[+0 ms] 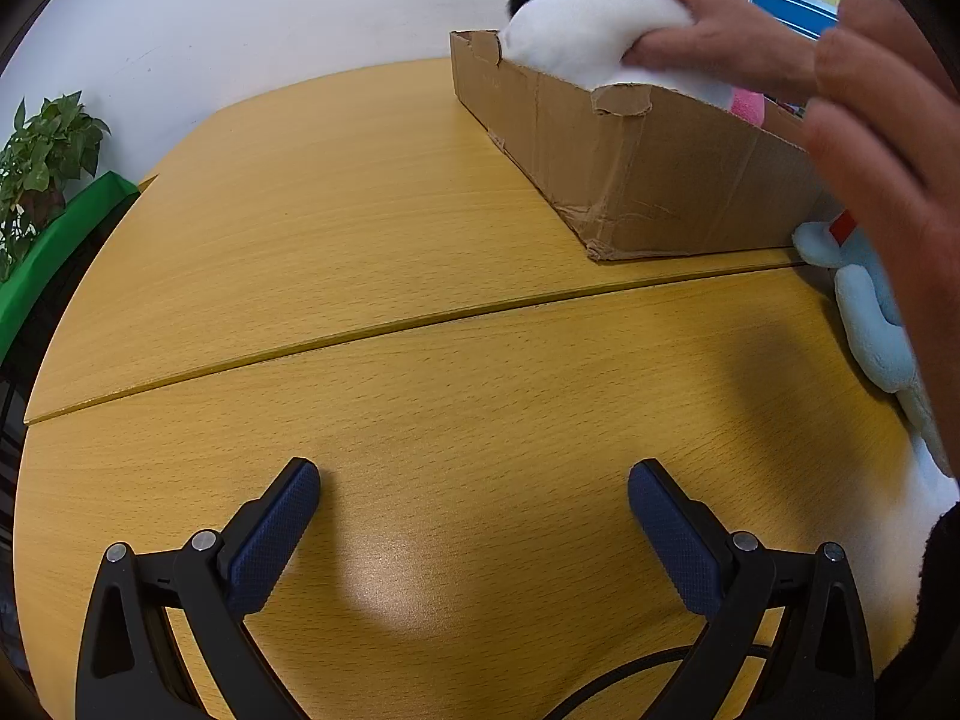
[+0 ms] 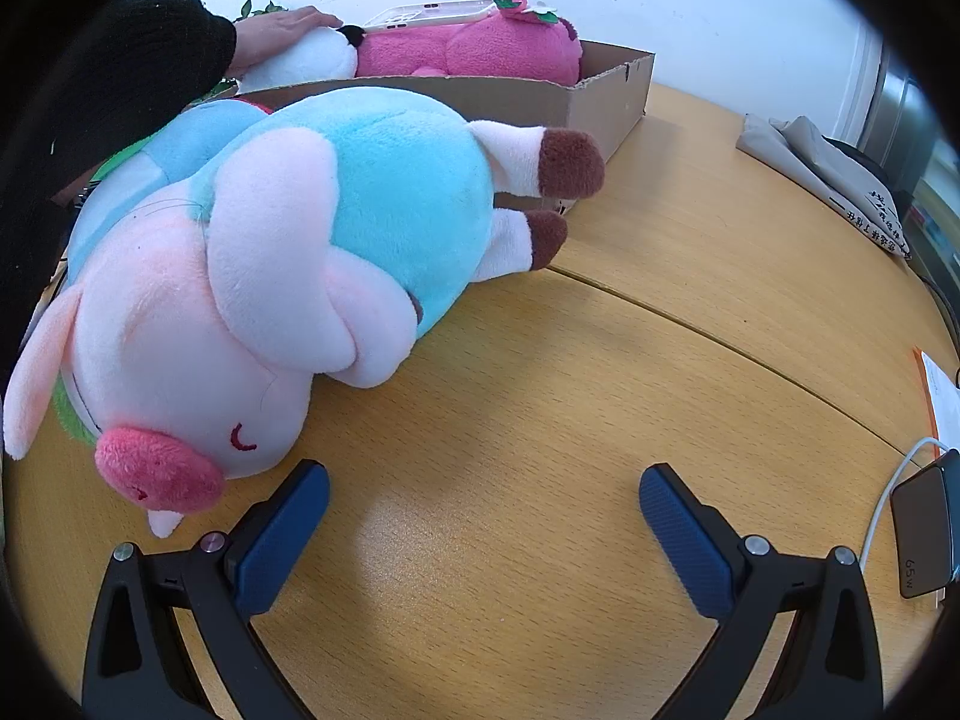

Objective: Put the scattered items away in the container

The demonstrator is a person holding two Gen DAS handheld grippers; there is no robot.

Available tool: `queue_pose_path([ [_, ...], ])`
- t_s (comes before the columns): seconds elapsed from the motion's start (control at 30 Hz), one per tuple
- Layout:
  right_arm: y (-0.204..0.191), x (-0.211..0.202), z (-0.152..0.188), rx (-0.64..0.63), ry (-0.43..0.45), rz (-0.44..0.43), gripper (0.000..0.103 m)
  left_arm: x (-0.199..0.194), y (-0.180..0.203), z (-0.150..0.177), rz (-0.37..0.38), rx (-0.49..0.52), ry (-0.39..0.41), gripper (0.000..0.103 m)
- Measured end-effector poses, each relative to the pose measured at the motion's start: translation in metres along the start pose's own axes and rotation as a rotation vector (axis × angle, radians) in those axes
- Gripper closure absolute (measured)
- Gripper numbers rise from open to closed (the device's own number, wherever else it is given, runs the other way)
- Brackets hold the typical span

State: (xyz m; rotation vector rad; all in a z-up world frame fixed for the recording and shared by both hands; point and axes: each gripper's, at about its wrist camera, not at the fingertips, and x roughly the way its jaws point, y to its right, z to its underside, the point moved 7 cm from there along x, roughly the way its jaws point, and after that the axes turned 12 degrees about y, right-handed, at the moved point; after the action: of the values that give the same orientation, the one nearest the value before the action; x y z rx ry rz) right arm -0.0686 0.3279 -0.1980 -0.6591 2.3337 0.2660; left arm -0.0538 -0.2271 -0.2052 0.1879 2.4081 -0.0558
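Note:
A brown cardboard box (image 1: pixel 648 180) stands on the wooden table, and its right end (image 2: pixel 606 108) shows in the right wrist view. A bare hand (image 1: pixel 720 36) presses a white plush toy (image 1: pixel 588 30) down into the box; the hand (image 2: pixel 270 39) rests on the white toy (image 2: pixel 312 60) beside a pink plush (image 2: pixel 474 48). A large pink-and-blue pig plush (image 2: pixel 270 276) lies on the table against the box, just left of my right gripper (image 2: pixel 483 492), which is open and holds nothing. My left gripper (image 1: pixel 474 492) is open over bare table.
A pale blue plush part (image 1: pixel 870 312) lies at the right edge beside the box. A phone case (image 2: pixel 426 15) rests on the pink plush. A grey bag (image 2: pixel 828 168), papers (image 2: pixel 939 402) and a charger with cable (image 2: pixel 924 528) sit at the right. A potted plant (image 1: pixel 42 156) stands far left.

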Motion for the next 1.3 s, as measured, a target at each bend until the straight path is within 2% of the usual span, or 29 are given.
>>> queue_pose_path([
  [1.3,-0.0003,0.0026,-0.0017,0.003,0.000,0.003,0.000,0.0021,-0.0010,0.0009,-0.001,0.000,0.000,0.000],
])
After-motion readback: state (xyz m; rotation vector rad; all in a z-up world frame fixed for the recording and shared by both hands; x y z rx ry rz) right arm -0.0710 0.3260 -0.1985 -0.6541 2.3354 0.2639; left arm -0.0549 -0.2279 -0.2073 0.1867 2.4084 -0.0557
